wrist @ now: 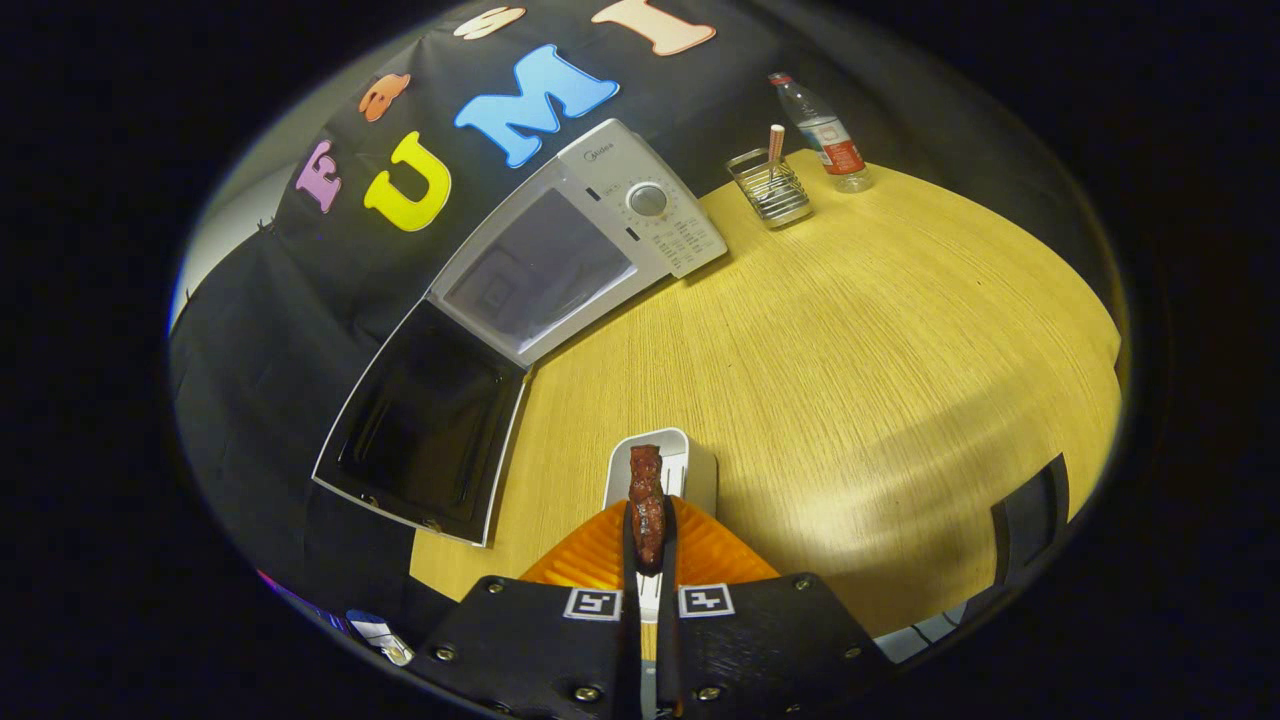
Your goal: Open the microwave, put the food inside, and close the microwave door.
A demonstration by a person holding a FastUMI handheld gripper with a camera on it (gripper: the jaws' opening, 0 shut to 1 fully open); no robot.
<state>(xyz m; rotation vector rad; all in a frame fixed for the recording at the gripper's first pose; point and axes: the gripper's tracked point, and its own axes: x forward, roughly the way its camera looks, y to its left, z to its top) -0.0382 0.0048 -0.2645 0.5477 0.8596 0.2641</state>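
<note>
— Gripper view: what are the tongs (648, 545) doing?
— Both fingers pinch a dark reddish piece of food (646, 503), held upright just above a white tray (690, 470).
— And the microwave (580, 240)?
— Well beyond the fingers and to their left on the wooden table (880, 330), its door (420, 425) swung wide open. A wire rack (770, 190) and a bottle (825, 135) stand far ahead, rightward.

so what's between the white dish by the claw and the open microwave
In the gripper view, bare wooden tabletop separates the small white rectangular dish from the open white microwave. The claw is shut on a reddish-brown piece of meat.
</note>
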